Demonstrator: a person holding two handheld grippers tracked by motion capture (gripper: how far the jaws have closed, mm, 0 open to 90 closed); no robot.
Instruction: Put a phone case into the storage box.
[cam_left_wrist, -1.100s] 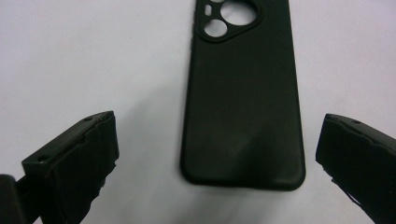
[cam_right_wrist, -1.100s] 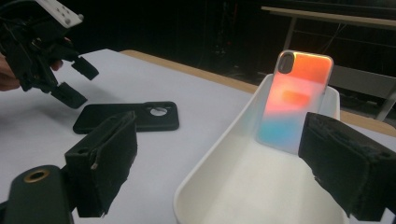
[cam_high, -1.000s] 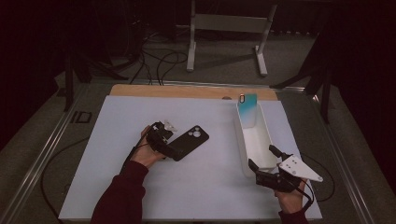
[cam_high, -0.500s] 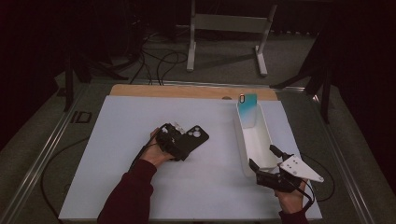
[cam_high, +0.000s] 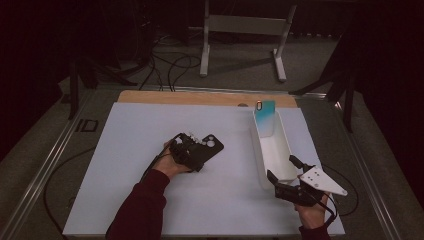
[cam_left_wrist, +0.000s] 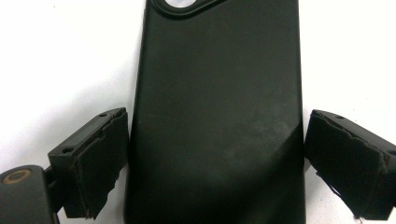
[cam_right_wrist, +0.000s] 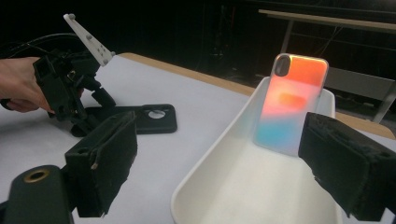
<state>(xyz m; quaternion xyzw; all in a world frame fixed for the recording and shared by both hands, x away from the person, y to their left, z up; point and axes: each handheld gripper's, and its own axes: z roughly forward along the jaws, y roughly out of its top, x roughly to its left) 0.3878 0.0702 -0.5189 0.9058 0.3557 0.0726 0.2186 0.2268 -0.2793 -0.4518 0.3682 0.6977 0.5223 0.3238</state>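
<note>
- Our left gripper (cam_high: 192, 150) has slid right onto the matte black phone case (cam_high: 209, 146), mid-frame on the white surface (cam_high: 125, 150).
- Its jaws have just been closing; the case lies between them, unpinched.
- Right gripper (cam_high: 285, 176) holds spread at the white tray (cam_high: 287, 145).

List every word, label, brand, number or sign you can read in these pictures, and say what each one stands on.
None can be read.
Black phone case: plain back, no brand or lettering visible.
Iridescent phone case leaning in the white tray: a colour gradient, no text.
Dark rectangular mark on the grey surface left of the white mat: too small to read.
</note>
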